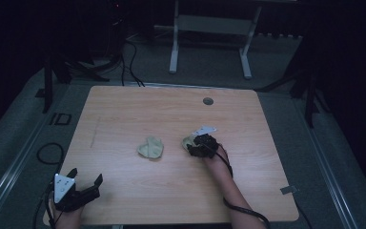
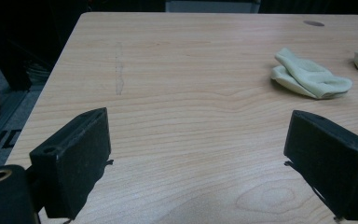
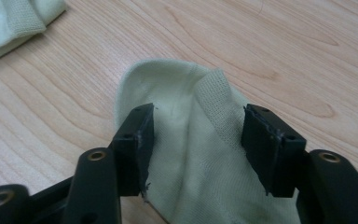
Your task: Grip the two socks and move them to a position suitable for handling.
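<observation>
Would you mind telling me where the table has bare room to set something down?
The table is bare across its far half and left side. It is crowded mid-table, where the crumpled sock lies beside the right gripper over a second sock.

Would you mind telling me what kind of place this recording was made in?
Probably a lab or recording studio: a bare wooden table in a dark room, cables trailing over grey carpet, and a white metal stand behind.

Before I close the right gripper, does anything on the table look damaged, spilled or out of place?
Nothing looks damaged or spilled. Two pale green knit socks lie crumpled, not flat: one mid-table, the other between the open jaws of the right gripper. A faint grey scuff marks the light wooden tabletop.
</observation>
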Demonstrator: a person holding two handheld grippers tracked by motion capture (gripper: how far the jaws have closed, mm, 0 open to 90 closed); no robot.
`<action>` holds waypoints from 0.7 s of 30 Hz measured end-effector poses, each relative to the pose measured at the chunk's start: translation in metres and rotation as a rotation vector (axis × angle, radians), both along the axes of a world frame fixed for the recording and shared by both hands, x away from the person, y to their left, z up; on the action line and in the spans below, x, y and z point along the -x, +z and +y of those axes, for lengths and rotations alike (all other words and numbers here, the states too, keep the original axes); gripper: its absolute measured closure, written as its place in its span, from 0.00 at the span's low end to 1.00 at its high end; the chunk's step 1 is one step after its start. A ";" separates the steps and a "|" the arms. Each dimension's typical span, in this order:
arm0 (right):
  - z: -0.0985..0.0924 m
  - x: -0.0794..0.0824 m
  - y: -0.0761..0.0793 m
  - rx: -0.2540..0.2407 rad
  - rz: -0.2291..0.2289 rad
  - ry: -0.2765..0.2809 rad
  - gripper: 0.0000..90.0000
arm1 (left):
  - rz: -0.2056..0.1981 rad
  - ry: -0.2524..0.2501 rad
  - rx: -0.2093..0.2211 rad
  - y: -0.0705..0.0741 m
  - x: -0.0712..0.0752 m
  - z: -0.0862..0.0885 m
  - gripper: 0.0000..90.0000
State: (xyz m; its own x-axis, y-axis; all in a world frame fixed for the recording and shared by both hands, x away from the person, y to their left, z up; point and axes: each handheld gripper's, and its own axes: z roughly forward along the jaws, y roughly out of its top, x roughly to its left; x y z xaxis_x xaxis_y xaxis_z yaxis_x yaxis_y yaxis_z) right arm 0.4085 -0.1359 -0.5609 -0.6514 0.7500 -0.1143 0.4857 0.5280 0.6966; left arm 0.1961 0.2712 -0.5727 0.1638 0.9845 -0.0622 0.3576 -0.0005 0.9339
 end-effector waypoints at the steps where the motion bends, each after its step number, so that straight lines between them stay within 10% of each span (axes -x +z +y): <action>1: 0.000 0.001 0.000 -0.001 0.002 0.000 0.54 | 0.000 0.000 -0.001 0.000 0.000 0.000 0.08; 10: 0.004 0.004 0.004 0.075 -0.020 0.003 0.86 | 0.005 -0.002 -0.005 -0.001 -0.001 -0.001 0.08; 21: 0.001 0.014 0.027 0.039 0.000 0.026 0.91 | -0.001 -0.001 0.003 0.000 -0.001 0.000 0.08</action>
